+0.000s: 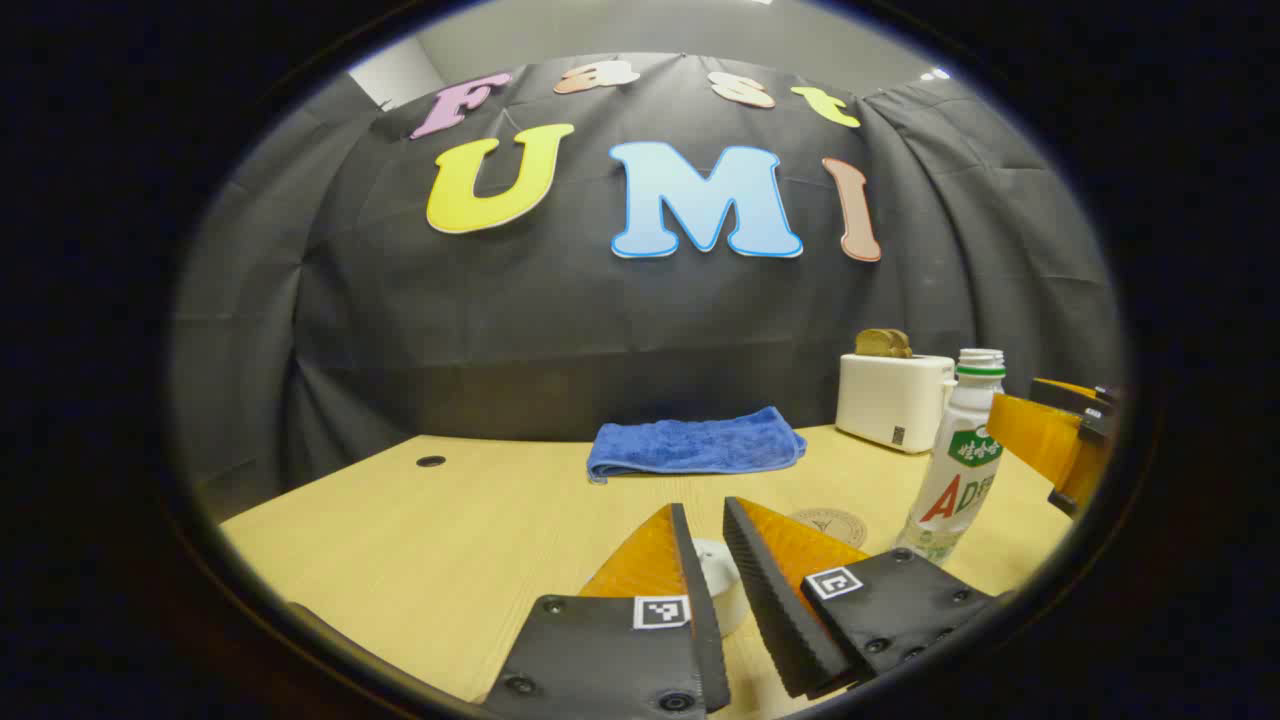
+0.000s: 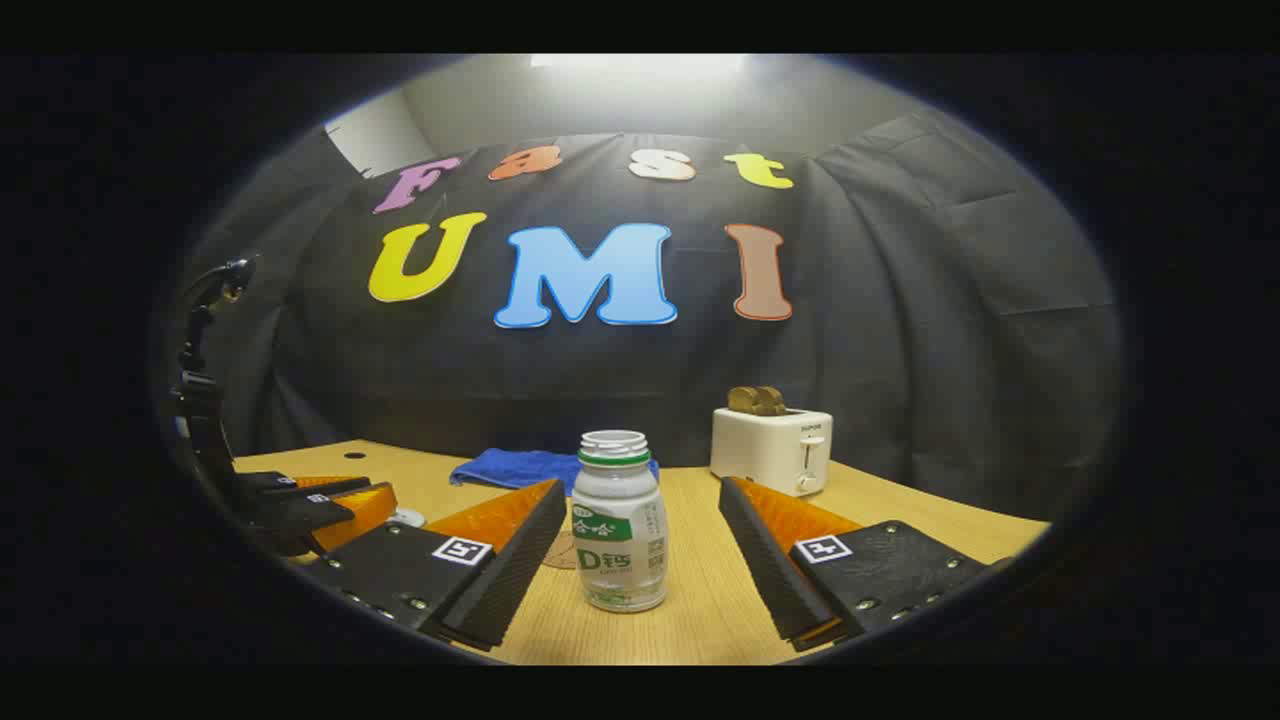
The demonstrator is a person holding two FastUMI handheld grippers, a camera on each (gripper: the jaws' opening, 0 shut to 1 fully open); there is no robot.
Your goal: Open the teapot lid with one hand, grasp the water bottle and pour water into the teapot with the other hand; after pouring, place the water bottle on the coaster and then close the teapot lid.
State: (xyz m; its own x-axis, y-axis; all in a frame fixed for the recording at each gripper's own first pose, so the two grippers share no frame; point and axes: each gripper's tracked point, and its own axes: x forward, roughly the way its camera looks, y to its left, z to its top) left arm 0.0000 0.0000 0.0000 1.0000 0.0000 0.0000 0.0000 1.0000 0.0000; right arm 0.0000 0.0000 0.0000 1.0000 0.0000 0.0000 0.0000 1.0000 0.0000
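Nearest you in the left gripper view, your left gripper [image 1: 708, 530] has its fingers drawn close, a narrow gap left between them, and a white rounded thing, likely the teapot lid [image 1: 722, 580], sits low in that gap; most of it is hidden behind the fingers, so you cannot tell whether they press on it. The teapot's body is out of sight. Behind the fingers a blue towel [image 1: 695, 443] lies toward the tabletop's [image 1: 420, 540] far edge. Just right of them the round coaster [image 1: 832, 525] lies flat, partly covered. Further right the uncapped water bottle [image 1: 956, 462] stands upright, its contents hard to judge. In the right gripper view your right gripper [image 2: 640, 520] is spread wide, a finger on either side of the bottle, neither touching. A white toaster [image 1: 893, 398] with bread stands at the far right edge.
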